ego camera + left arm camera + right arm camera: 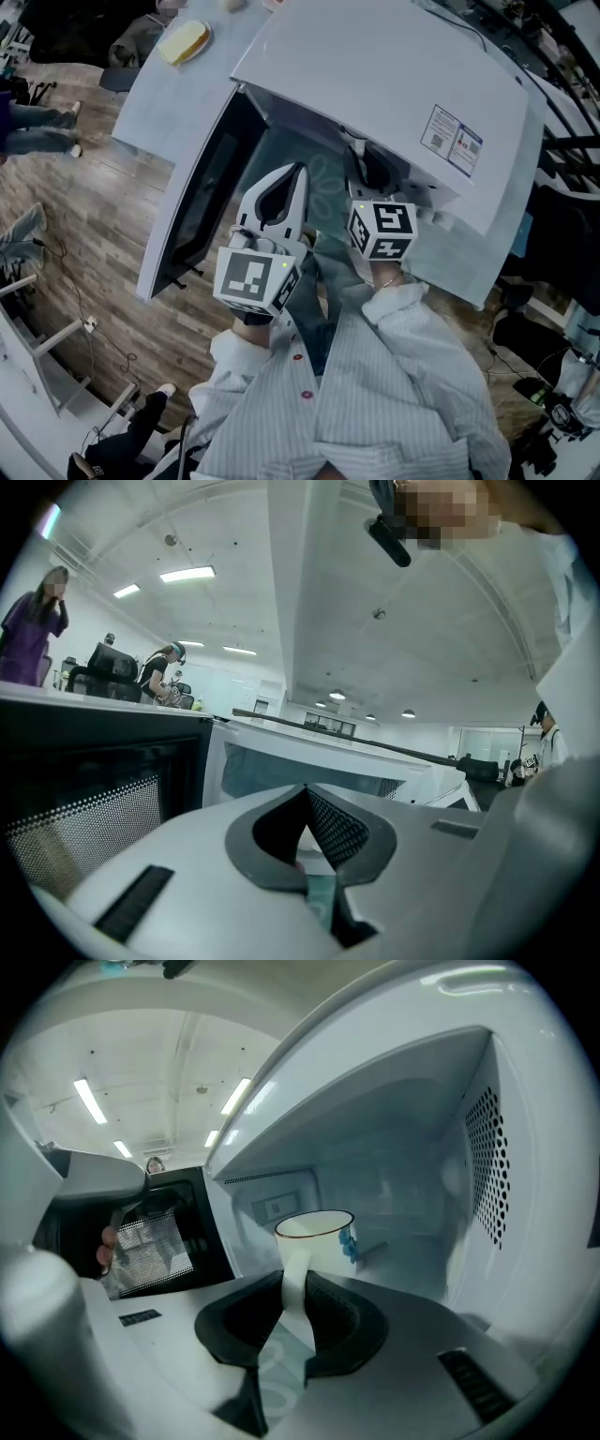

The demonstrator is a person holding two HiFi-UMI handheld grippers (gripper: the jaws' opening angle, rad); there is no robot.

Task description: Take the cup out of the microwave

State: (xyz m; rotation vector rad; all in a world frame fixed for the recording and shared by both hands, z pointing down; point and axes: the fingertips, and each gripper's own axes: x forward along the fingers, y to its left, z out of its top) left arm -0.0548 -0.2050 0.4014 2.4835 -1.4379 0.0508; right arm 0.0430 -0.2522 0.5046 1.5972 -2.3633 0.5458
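The microwave [394,84] stands on a pale counter [155,103] with its door [202,187] swung wide open to the left. A person in a striped shirt [394,394] leans in close with both tools raised toward the opening.

The right gripper [364,167] reaches into the cavity on the right side. In the right gripper view its jaws are clenched on the handle [292,1274] of the cup [315,1239], the dark pads pressed against either side of it. The cup is white with a dark rim and a small blue mark on its right flank. It is upright inside the oven, near the middle of the floor, with the perforated side wall [487,1166] to its right and the dark mesh window of the door [159,1241] off to the left.

The left gripper [296,178] points at the opening, beside the door and just left of the right gripper, over the glass tray [323,183]. The left gripper view shows its jaws [307,794] pinched together at the tips with nothing between them.

Far back on the counter sits a plate [185,42] with something yellow on it.
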